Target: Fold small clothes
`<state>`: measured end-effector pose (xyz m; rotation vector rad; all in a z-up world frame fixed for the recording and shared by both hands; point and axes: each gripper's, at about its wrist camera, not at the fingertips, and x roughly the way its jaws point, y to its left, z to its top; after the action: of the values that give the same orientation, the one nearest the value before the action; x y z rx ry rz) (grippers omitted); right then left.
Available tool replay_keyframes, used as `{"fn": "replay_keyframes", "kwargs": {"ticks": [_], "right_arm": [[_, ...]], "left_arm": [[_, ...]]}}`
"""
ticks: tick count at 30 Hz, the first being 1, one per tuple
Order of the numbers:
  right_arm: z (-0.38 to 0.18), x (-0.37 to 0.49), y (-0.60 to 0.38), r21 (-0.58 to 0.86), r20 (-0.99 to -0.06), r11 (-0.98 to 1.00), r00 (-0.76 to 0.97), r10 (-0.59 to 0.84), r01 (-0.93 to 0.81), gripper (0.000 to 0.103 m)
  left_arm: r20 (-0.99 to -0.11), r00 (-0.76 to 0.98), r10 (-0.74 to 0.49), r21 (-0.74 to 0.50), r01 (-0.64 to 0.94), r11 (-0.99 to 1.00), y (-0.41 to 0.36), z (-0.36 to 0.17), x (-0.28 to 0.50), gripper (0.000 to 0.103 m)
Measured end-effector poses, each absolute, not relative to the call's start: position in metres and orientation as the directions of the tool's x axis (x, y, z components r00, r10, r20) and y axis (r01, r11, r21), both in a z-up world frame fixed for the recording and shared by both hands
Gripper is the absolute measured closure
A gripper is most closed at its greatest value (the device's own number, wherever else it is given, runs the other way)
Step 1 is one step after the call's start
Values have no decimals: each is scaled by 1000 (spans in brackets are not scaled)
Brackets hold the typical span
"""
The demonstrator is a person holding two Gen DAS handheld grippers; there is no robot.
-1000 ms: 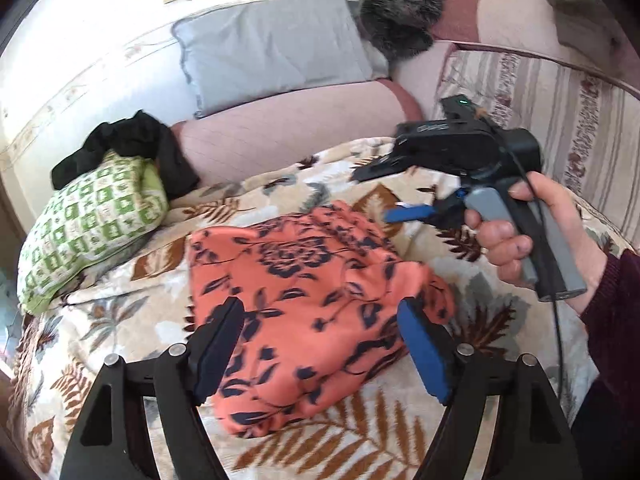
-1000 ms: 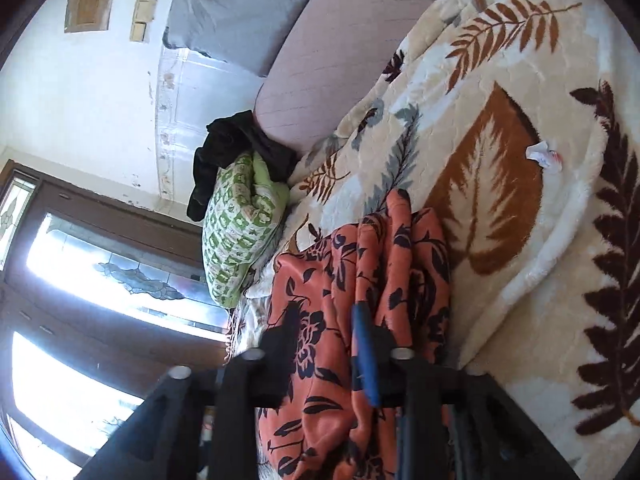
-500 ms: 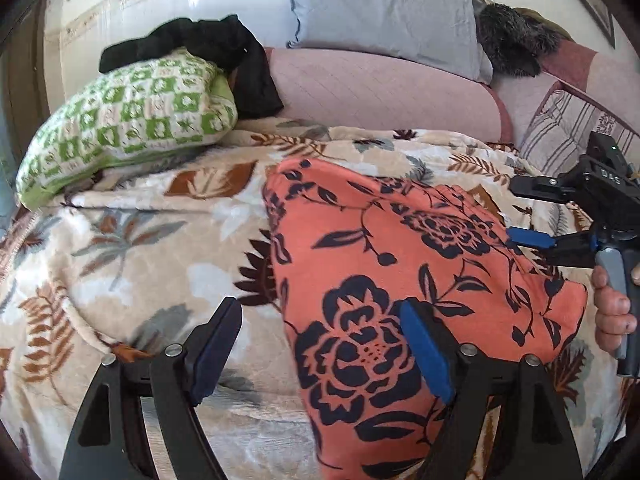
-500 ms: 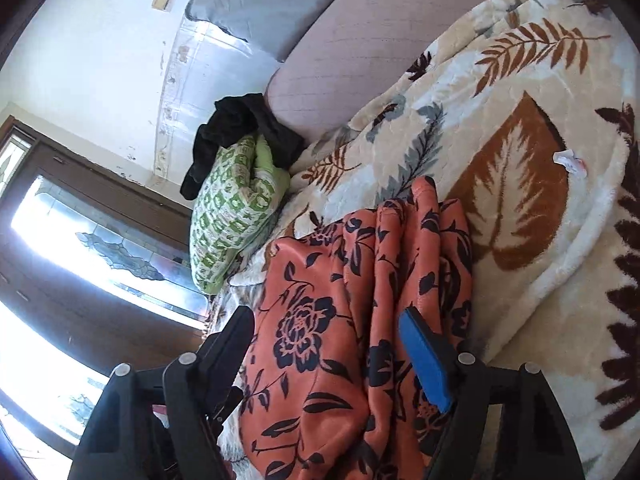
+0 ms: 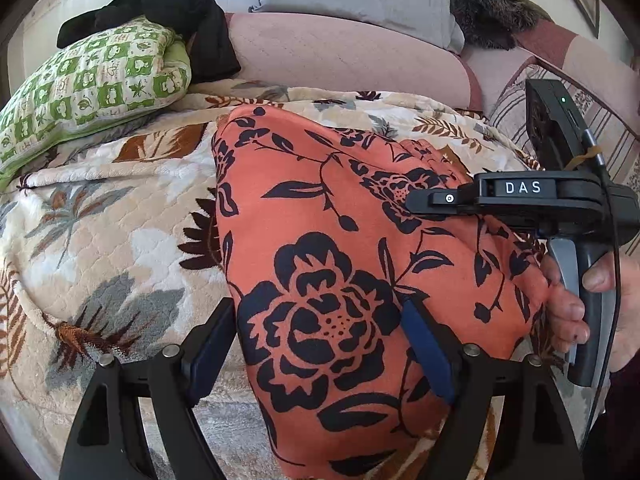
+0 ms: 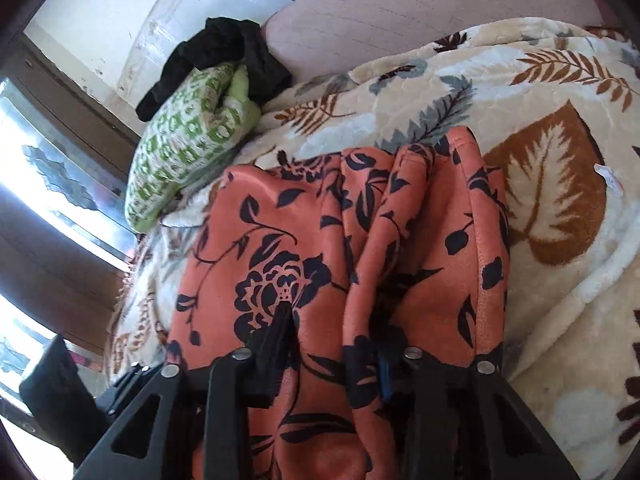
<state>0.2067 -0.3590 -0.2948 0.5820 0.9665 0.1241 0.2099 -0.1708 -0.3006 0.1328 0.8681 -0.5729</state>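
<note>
Nearest, the left gripper [image 5: 320, 344] stands wide apart over the near edge of the orange floral garment [image 5: 344, 248], one pad on the cloth and one off its side on the leaf-print blanket [image 5: 100, 240], gripping nothing; the right gripper [image 6: 332, 344] has just been closing, and its jaws now pinch a bunched ridge of the same cloth. The garment lies mid-bed on the blanket, gathered in loose pleats on one side, so I judge the fold barely begun. Beyond, a green patterned pillow [image 5: 88, 84] with a black garment [image 5: 160, 4] atop it looks untouched.
</note>
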Motion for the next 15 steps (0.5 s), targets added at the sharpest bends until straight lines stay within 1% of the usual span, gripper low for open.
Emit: {"fn": "replay_keyframes", "kwargs": {"ticks": [1,4,8,10,12,14,15], "right_arm": [[-293,206,-358,505,-742,849,582,334,156,75],[-272,199,-354,433,-726,888,643,242,155,82],[-235,188,-347,339,-656,929,745,118,151,86],[-229,187,-354,302,-651,935,757,62,183,87],[-244,193,-367,299,-706,923,707,42,244,87],[-273,196,-386,241,-782,895,622,-51,377,87],[-290,197,-397,251,-820,881,571,-27,402,86]], "left_arm": [[-752,505,-424,-113,535,838,-171,-299,209,19],[-738,506,-447,-117,557,822,-171,-289,207,19],[-678,531,-508,-136,589,797,-173,-270,201,19],[-670,530,-520,-133,603,786,-176,-266,198,19],[-707,530,-468,-83,596,799,-182,-274,201,15],[-765,503,-402,-44,583,811,-187,-292,210,14],[-799,463,-384,-58,577,815,-187,-301,216,14]]}}
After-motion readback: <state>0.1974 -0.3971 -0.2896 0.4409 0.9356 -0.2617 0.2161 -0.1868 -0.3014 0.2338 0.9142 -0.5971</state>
